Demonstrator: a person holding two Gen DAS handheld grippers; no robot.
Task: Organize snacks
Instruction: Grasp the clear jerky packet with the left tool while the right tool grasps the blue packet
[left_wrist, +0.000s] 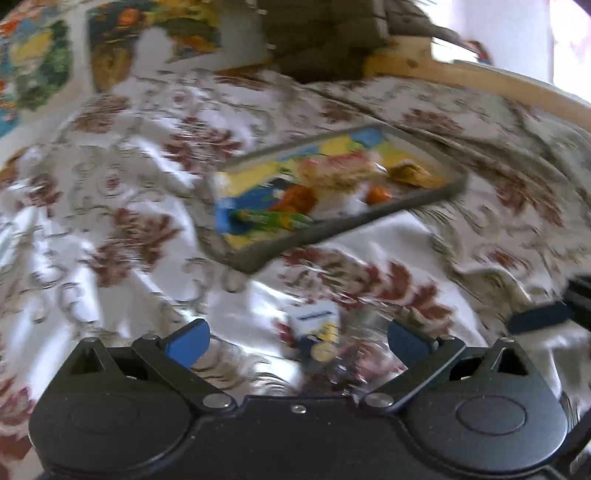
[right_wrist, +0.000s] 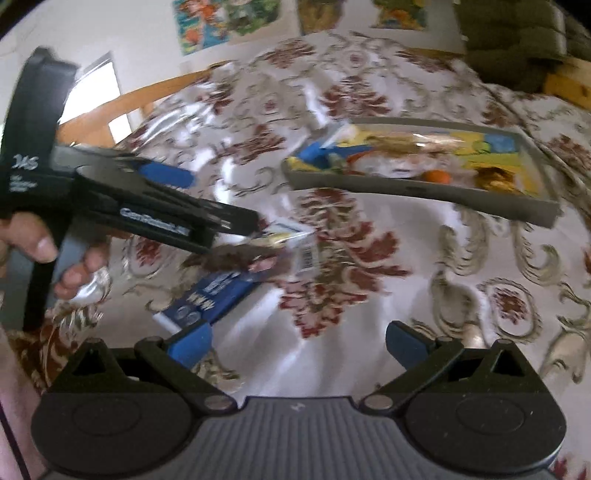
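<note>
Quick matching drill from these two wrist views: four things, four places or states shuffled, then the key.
Things:
1. grey tray
2. blue packet
3. right gripper
4. orange snack

Places or states:
a. open, nothing between its fingers
b. lying on the floral cloth, outside the tray
c. inside the tray
d. holds several snacks

Pairs: 1-d, 2-b, 3-a, 4-c

Daylight from a window (right_wrist: 94, 92) glared off the glossy floral cloth (left_wrist: 122, 192) — both fisheye views were smeared by motion blur, the tray (left_wrist: 436, 195) soft-edged, the frame rims bowed and darkened at the corners.
</note>
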